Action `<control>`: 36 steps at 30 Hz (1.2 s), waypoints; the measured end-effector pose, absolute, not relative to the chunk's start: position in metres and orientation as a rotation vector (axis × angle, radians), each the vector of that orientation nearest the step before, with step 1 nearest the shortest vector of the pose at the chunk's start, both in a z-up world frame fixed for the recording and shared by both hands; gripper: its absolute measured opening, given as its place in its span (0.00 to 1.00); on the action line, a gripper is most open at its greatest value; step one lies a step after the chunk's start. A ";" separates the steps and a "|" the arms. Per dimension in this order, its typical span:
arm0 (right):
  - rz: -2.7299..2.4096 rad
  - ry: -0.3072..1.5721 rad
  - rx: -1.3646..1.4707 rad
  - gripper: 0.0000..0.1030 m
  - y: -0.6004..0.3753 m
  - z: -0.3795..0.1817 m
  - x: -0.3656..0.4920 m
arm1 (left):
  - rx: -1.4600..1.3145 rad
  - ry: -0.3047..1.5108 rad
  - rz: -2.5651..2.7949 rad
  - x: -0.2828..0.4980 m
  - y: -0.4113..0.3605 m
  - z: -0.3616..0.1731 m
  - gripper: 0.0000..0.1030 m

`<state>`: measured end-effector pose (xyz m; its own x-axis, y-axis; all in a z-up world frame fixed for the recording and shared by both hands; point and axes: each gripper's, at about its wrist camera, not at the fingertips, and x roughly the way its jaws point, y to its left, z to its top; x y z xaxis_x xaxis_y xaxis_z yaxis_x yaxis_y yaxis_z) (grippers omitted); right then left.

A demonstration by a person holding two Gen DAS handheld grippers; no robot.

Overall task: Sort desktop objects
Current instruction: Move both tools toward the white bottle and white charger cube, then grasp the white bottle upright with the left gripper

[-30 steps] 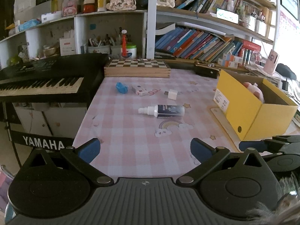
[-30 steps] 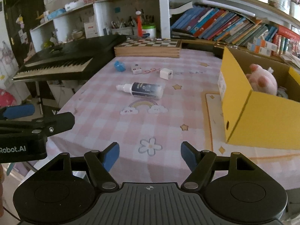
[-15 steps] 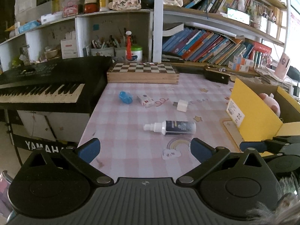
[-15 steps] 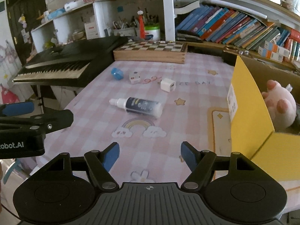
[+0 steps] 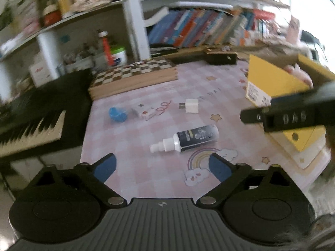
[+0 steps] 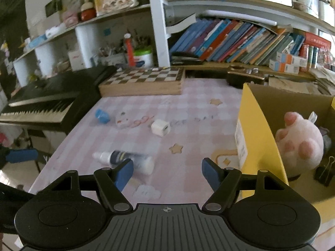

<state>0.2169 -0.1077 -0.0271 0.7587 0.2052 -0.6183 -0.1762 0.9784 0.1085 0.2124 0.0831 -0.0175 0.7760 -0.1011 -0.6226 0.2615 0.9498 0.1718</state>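
Spray bottle (image 5: 186, 139) is lying on its side on the pink checked tablecloth (image 5: 146, 175), nozzle toward the keyboard (image 5: 31, 133), just ahead of our left gripper (image 5: 162, 166), whose jaws have just been closing a little yet are standing spread with nothing between them. We are keeping our right gripper (image 6: 167, 170) spread and empty too, beside the yellow box (image 6: 257, 129) holding a pink plush toy (image 6: 299, 142). Farther off, a white charger cube (image 5: 191, 105), a small white carton (image 5: 146, 113) and a blue clip (image 5: 117, 114) are sitting before the chessboard (image 5: 134, 75).
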 end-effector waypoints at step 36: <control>0.267 0.729 0.058 0.72 -0.093 -0.031 0.318 | 0.345 0.858 -0.571 0.340 0.043 -0.072 0.39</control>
<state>0.3179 -0.0928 -0.0310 0.7134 0.2607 -0.6505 -0.2202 0.9646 0.1451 0.3398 0.0430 -0.0716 0.5192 -0.3313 -0.7878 0.5995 0.7982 0.0594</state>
